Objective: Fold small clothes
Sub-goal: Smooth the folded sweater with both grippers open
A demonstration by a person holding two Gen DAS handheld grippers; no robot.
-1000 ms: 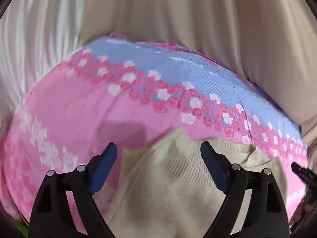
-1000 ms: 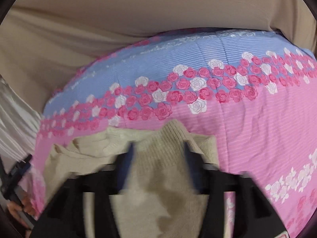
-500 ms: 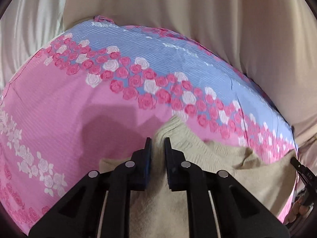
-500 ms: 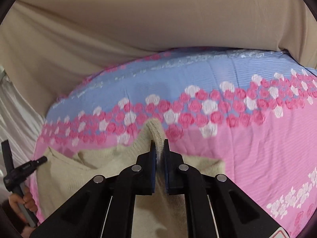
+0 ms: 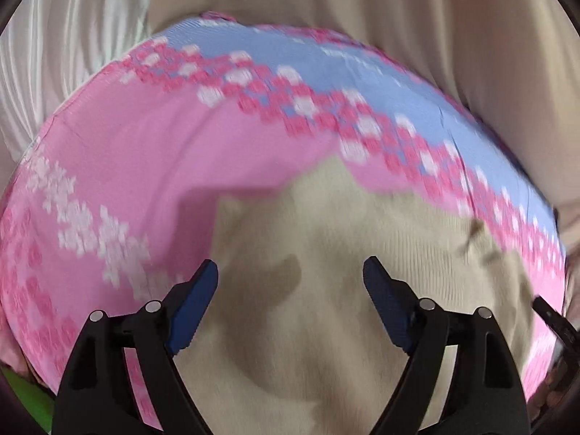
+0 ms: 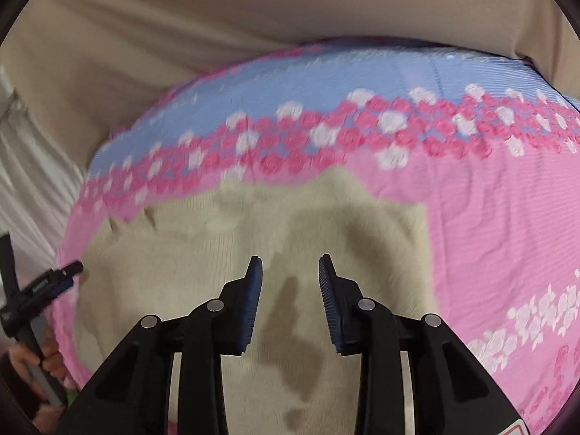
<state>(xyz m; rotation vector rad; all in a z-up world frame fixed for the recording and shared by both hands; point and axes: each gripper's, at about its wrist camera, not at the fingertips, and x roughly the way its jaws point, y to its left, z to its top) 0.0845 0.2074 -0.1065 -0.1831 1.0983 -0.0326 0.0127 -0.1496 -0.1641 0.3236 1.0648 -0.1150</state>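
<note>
my left gripper [image 5: 290, 279] spread wide, nothing held | my right gripper [image 6: 290, 277] parted, nothing held | beige sweater [image 5: 326, 246] flat below both, on pink floral sheet [image 5: 145, 166] | tan cloth [image 6: 217, 18] behind

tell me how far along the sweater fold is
Done: the beige sweater lies on the pink floral sheet, with edges that look folded in near its top. In hand: nothing; the left gripper and right gripper are both open above the knit. Left: likely more folds, though motion blur hides how compact it is.
</note>
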